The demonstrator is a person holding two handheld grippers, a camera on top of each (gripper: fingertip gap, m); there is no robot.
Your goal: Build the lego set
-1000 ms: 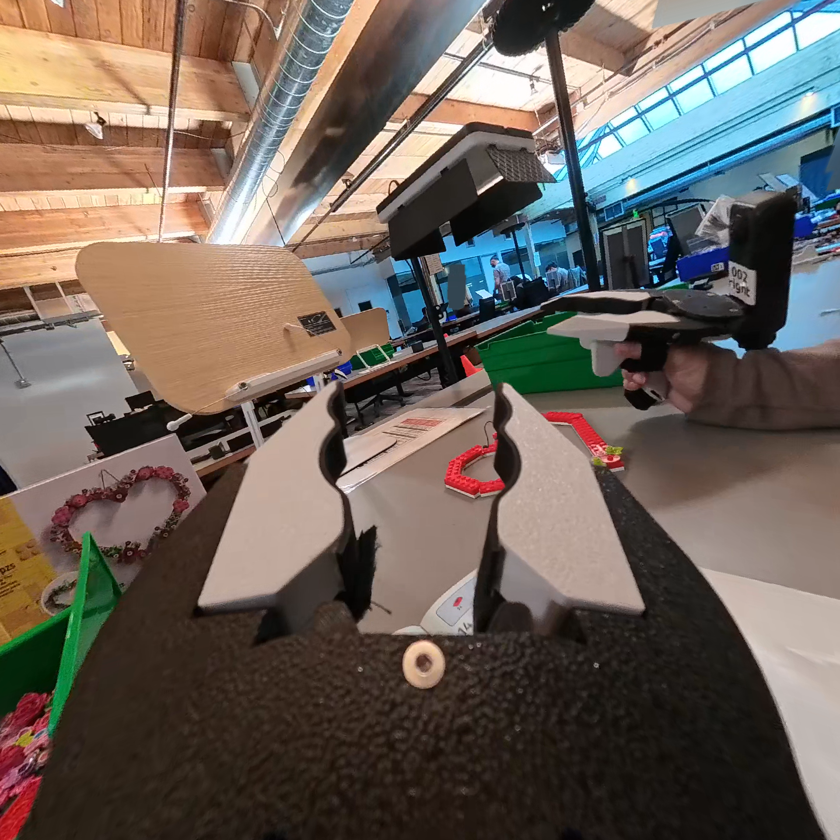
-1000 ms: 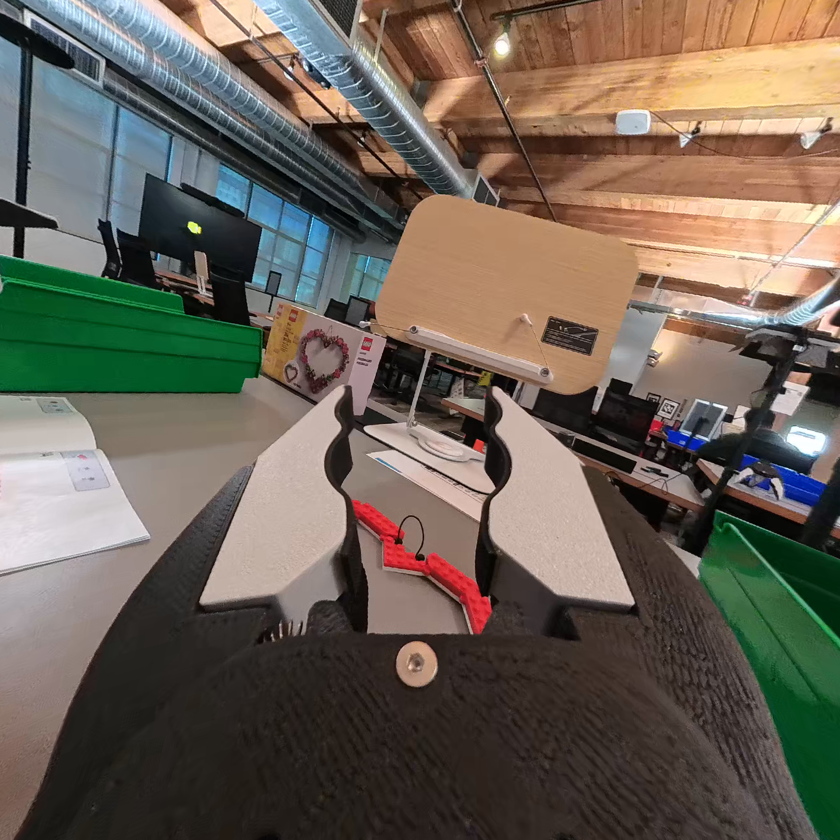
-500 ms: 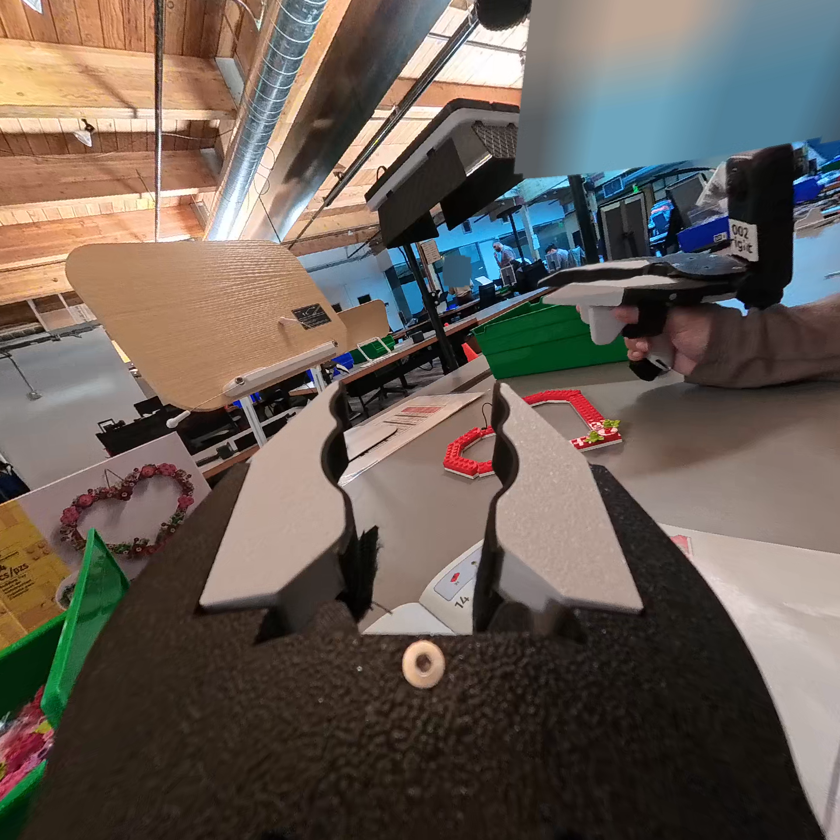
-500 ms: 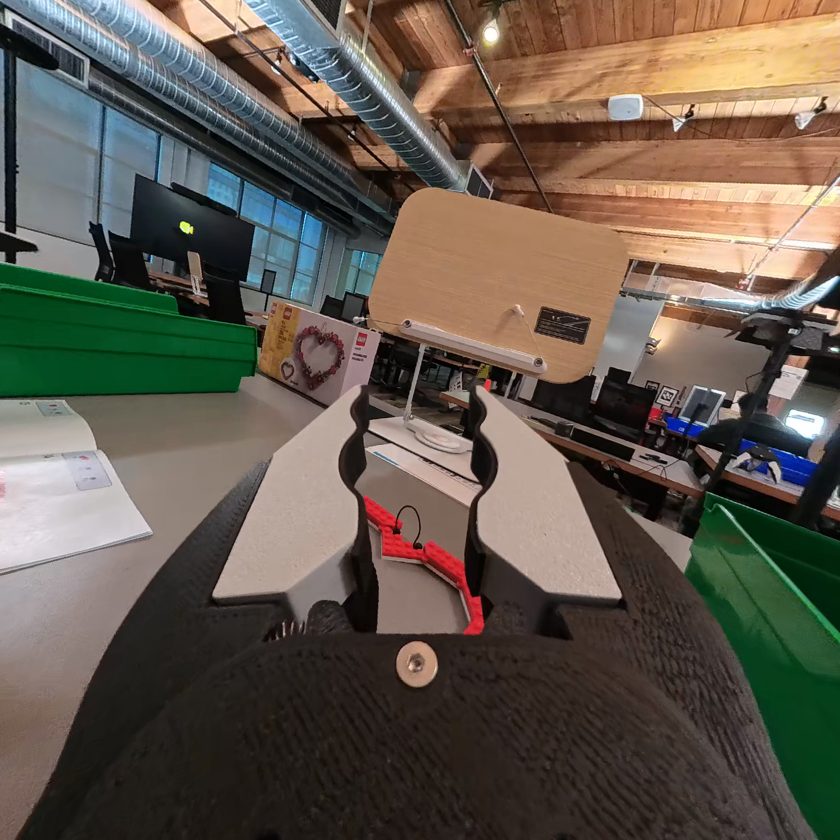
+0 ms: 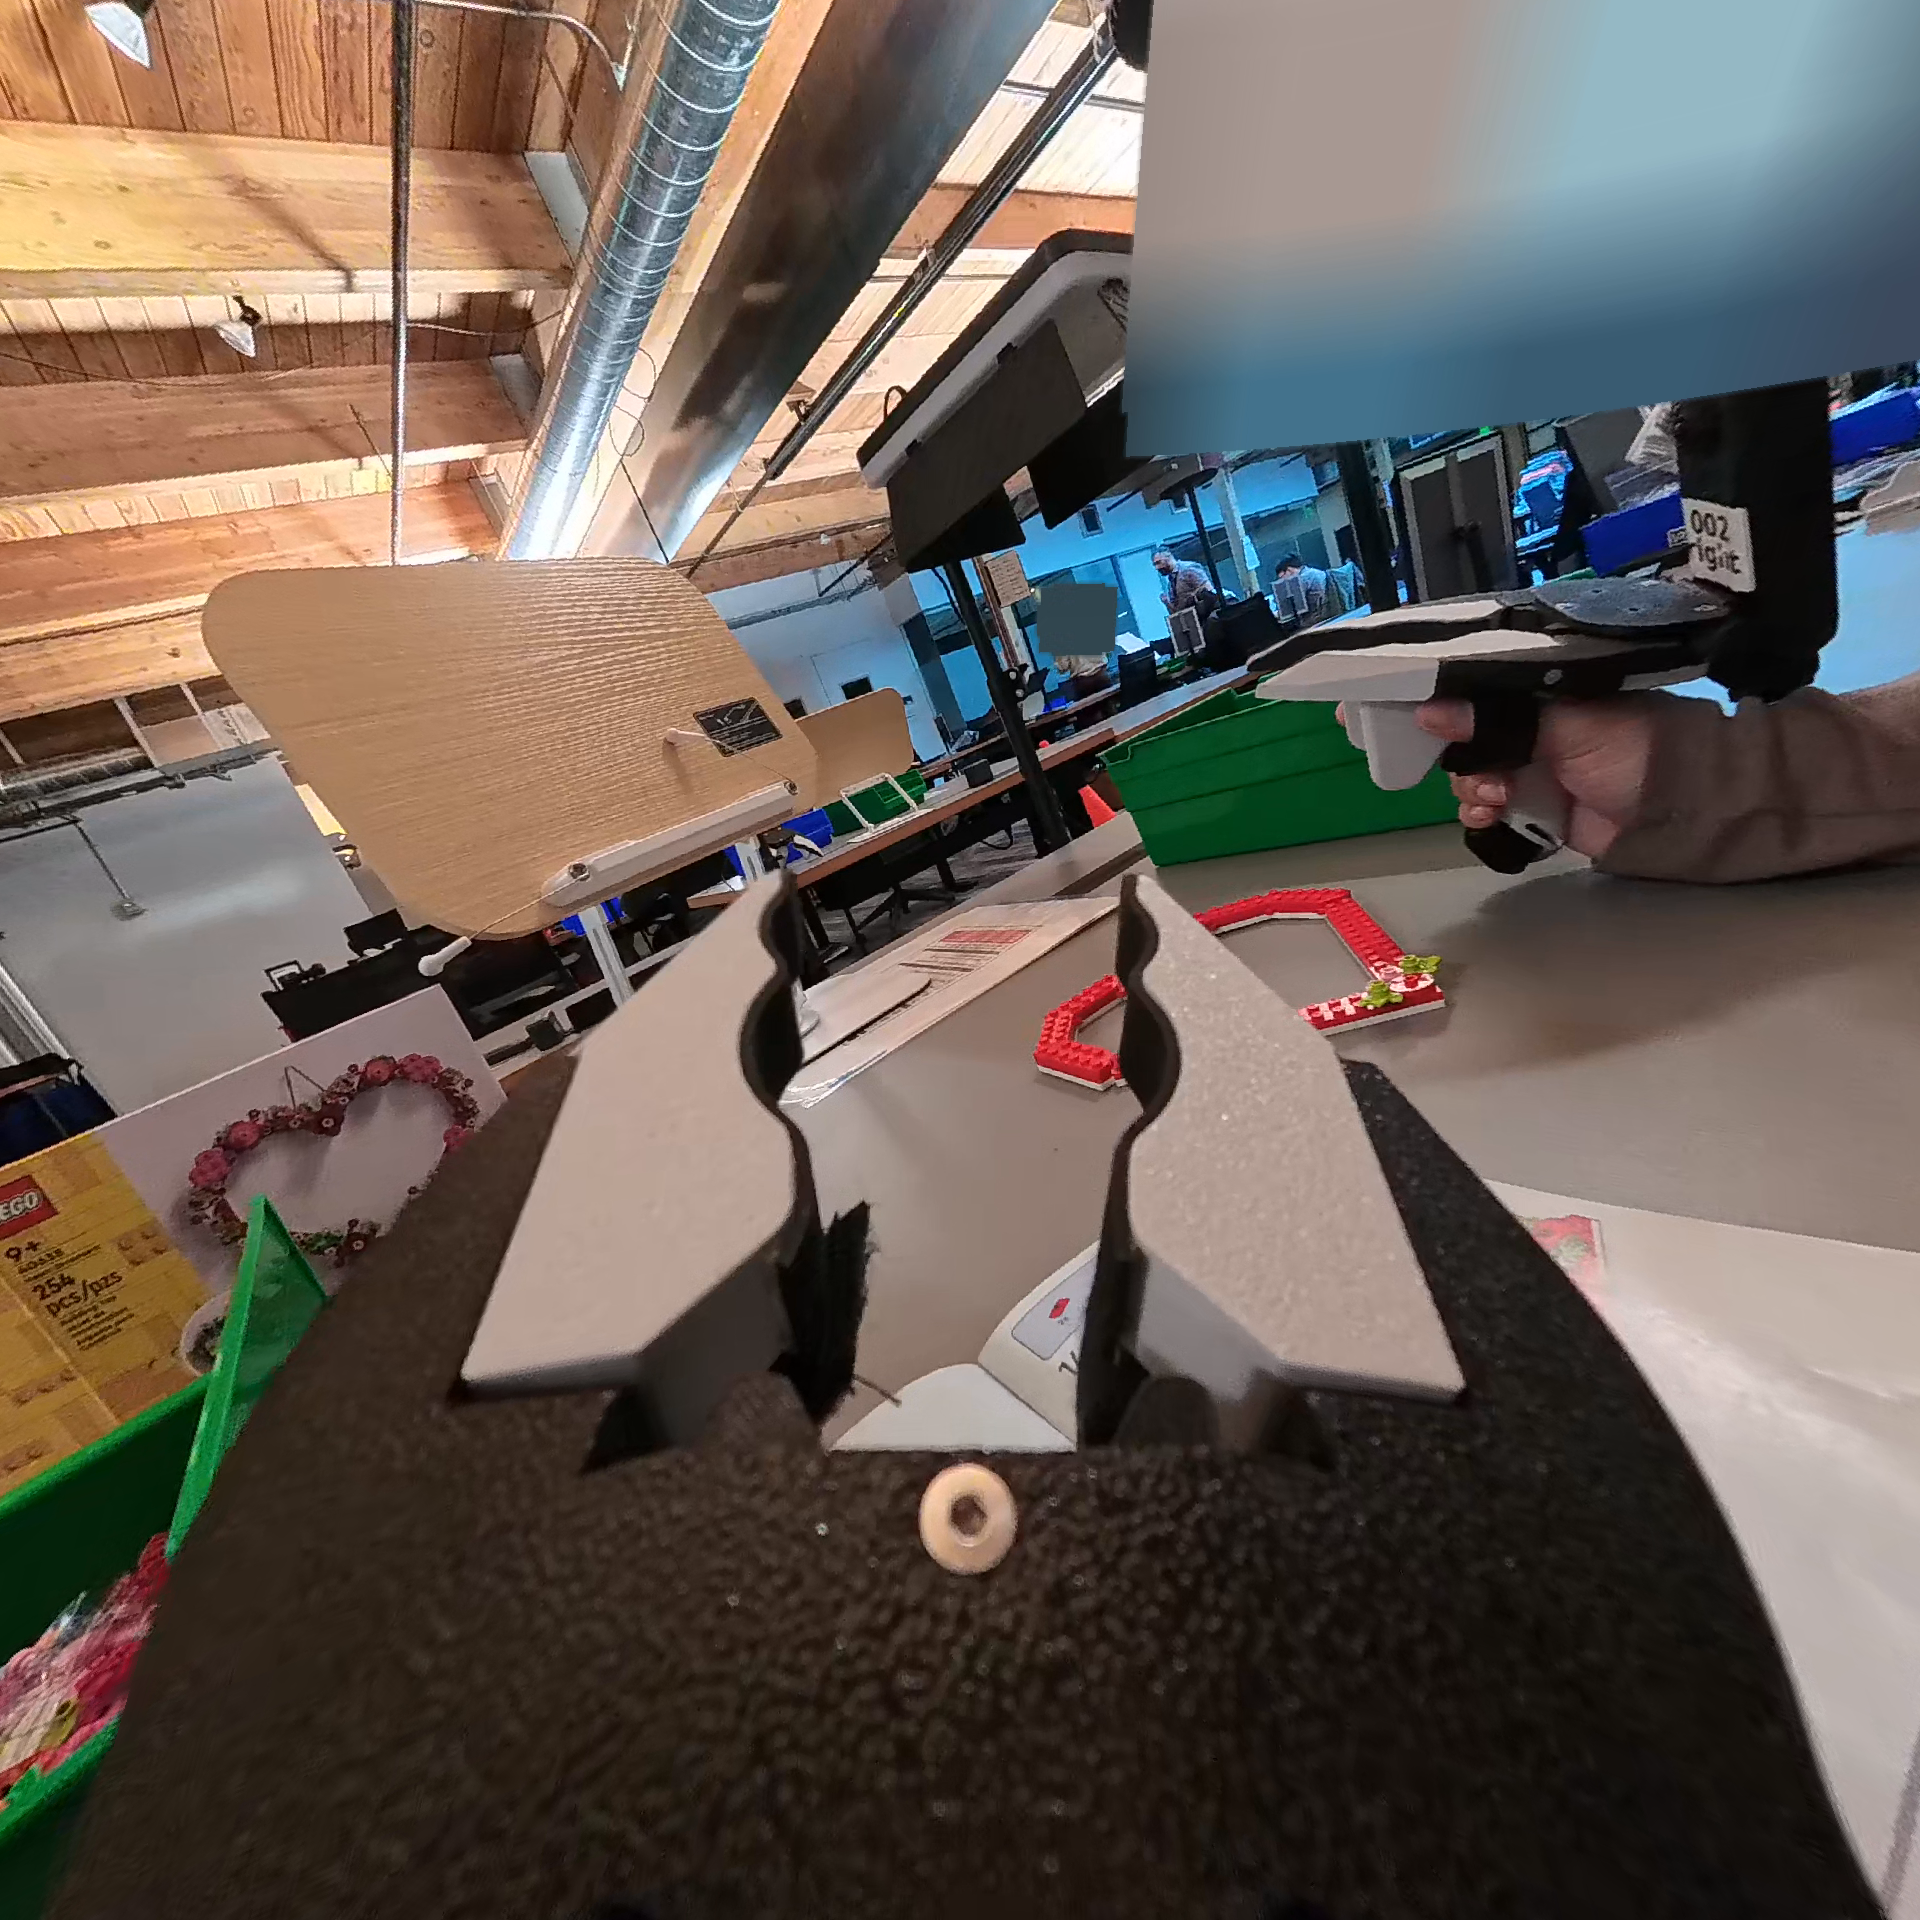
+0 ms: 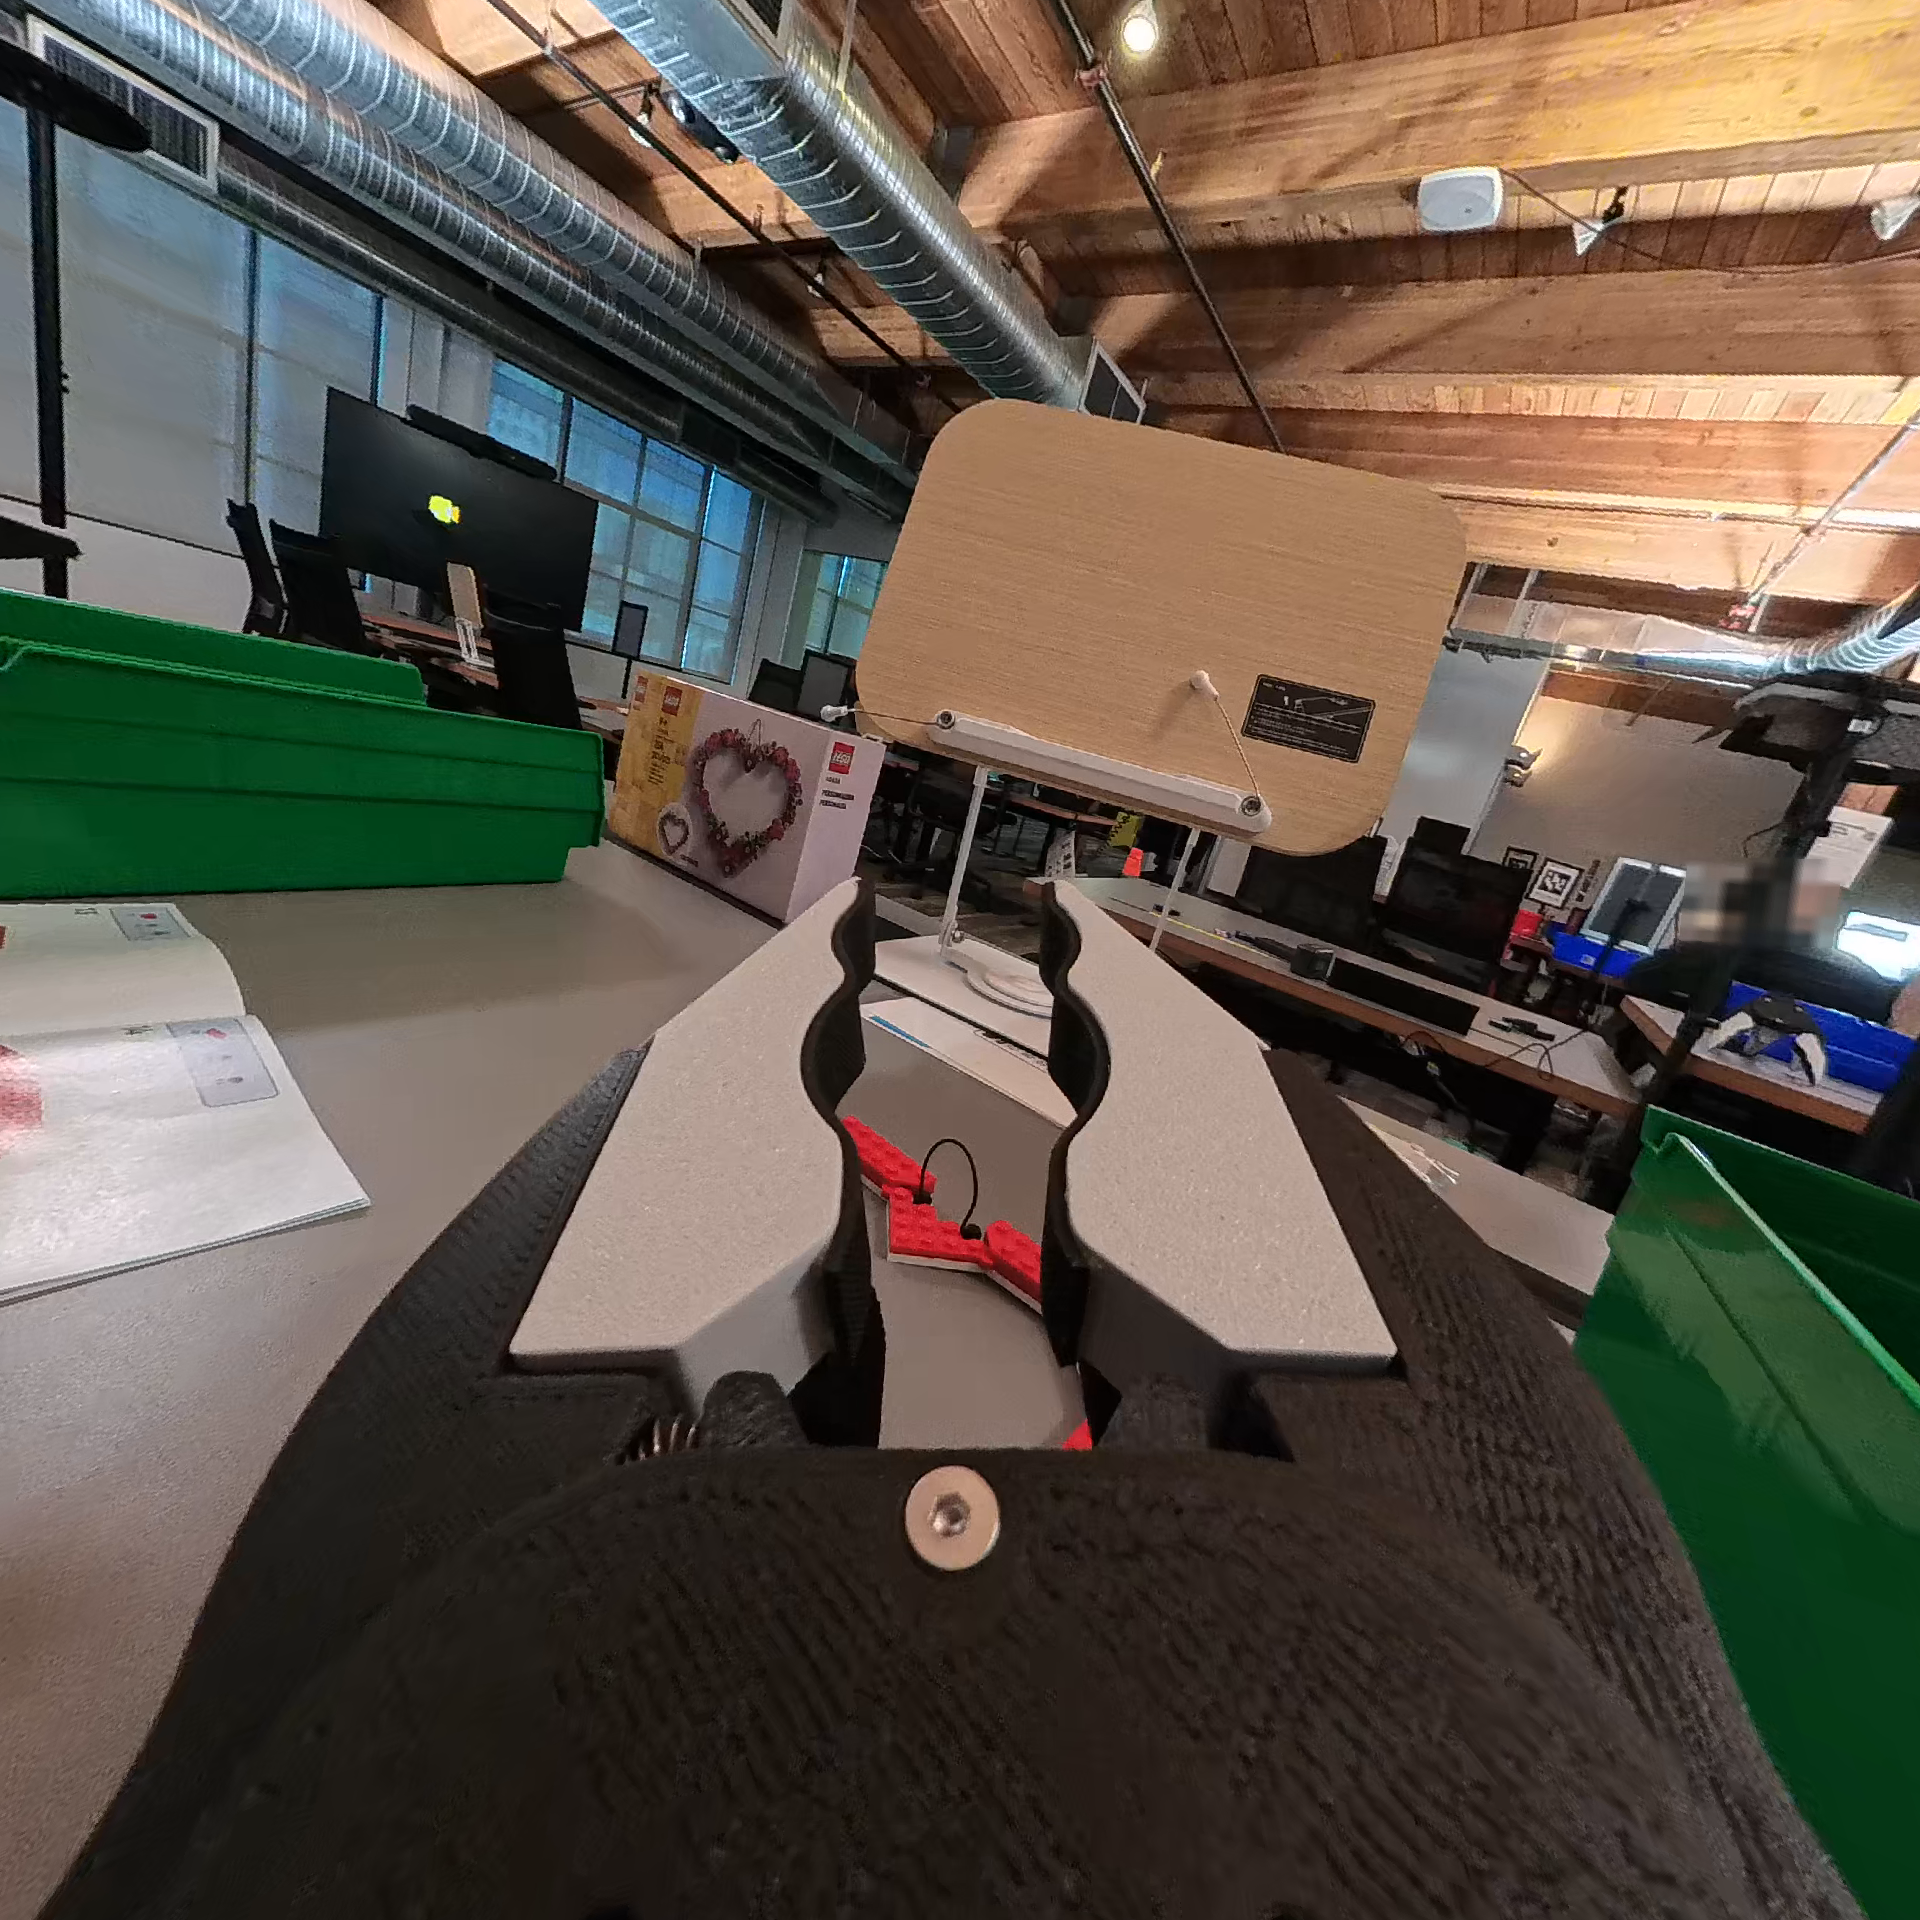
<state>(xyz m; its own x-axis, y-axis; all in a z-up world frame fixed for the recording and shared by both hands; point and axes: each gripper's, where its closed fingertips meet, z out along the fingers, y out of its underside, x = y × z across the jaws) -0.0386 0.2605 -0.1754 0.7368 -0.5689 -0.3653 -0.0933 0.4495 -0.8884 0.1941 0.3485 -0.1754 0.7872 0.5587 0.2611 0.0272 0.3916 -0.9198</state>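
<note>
A red Lego heart frame (image 5: 1314,920) lies flat on the grey table (image 5: 1662,1039), with small green and pink pieces at one corner. My left gripper (image 5: 956,904) is open and empty, hovering over the instruction booklet (image 5: 1766,1403), short of the frame. In the left wrist view my right gripper (image 5: 1340,675) is held in a hand above and beyond the frame. In the right wrist view the right gripper (image 6: 951,904) has a narrow gap between its jaws and holds nothing. The frame (image 6: 914,1226) with its black loop lies on the table below its fingers.
A green bin (image 5: 239,1320) with pink and red pieces stands at the left, next to the Lego box (image 5: 156,1247). A wooden book stand (image 5: 499,727) and paper sheets are at the back. More green bins (image 6: 260,790) and another bin (image 6: 1766,1351) flank the right gripper.
The right gripper's jaws have narrowed step by step. It has shifted right in the left wrist view. The left gripper has drifted slightly and stays open.
</note>
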